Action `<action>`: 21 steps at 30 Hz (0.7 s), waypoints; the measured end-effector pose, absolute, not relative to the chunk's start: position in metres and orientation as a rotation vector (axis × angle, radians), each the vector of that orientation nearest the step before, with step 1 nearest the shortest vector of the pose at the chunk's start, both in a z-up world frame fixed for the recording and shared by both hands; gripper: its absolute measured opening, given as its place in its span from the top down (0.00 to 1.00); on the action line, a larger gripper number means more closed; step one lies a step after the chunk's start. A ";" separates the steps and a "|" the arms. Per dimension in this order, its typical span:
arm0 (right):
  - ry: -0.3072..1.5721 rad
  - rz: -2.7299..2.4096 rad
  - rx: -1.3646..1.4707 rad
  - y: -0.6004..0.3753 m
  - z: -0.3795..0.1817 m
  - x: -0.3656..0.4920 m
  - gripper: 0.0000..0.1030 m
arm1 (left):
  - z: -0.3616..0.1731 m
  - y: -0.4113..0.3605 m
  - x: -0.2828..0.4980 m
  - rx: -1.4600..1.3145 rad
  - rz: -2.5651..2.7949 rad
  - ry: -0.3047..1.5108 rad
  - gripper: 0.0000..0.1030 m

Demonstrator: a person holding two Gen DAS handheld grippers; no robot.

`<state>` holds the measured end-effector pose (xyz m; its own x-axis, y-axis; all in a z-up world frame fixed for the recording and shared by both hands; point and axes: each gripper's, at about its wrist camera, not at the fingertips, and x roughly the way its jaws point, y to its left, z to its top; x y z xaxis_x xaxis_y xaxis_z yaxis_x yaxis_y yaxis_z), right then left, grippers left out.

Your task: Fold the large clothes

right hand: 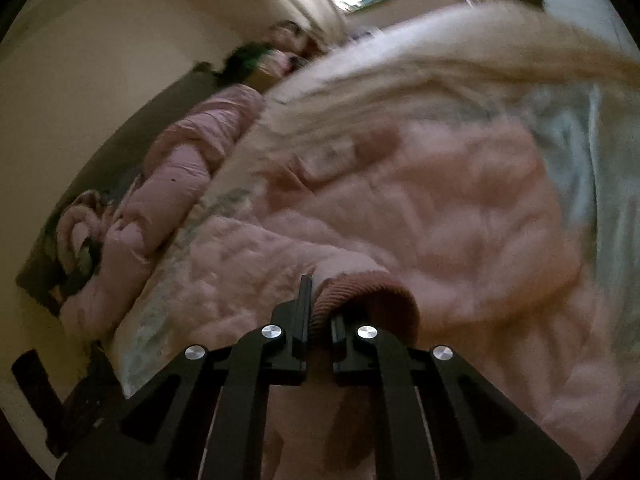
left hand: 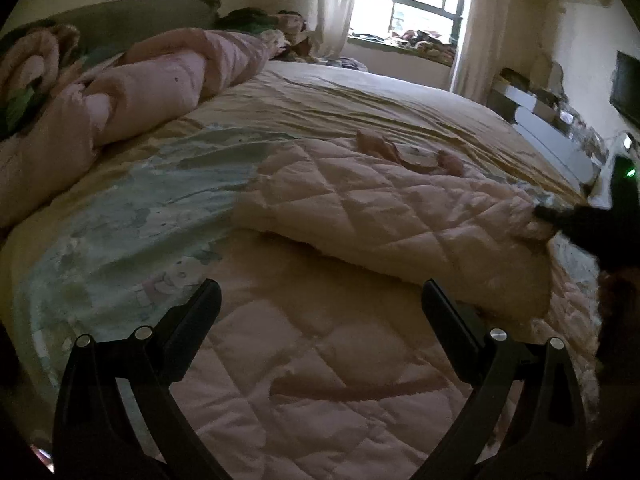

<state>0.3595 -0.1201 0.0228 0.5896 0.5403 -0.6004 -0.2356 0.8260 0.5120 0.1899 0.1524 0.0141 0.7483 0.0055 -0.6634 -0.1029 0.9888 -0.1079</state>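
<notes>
left hand-held gripper (left hand: 320, 296): black, silver screws | right hand-held gripper (right hand: 320, 300): black, silver screws, flat fingers

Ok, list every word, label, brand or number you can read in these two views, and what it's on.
None can be read.
Tag at the collar of the pink quilted jacket: too blurred to read.
Printed sheet on the bed: pictures only, no legible words.
Ribbed cuff in the right gripper: no text.

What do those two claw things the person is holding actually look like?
Both the left gripper and right gripper are matte black, each with two flat straight fingers on angular linkage arms joined by round silver pivot bolts. No cables, markings or sleeves show.
</notes>
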 end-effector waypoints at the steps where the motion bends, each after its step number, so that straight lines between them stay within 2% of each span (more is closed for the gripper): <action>1: 0.795 0.477 0.366 -0.117 0.037 0.361 0.94 | 0.014 0.156 0.190 -0.159 0.055 0.725 0.09; 5: 0.690 0.492 0.227 -0.110 0.087 0.369 0.94 | 0.016 0.170 0.192 -0.206 0.054 0.716 0.09; 11: 0.642 0.411 0.156 -0.125 0.116 0.396 0.95 | 0.020 0.179 0.196 -0.232 0.066 0.706 0.09; 21: 0.728 0.281 0.099 -0.131 0.077 0.432 0.95 | 0.031 0.190 0.213 -0.237 0.060 0.694 0.09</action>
<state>0.4319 -0.1313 0.0769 0.7108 0.2869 -0.6423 -0.2184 0.9579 0.1862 0.2134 0.1900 0.0309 0.7685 -0.0242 -0.6394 -0.1328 0.9715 -0.1964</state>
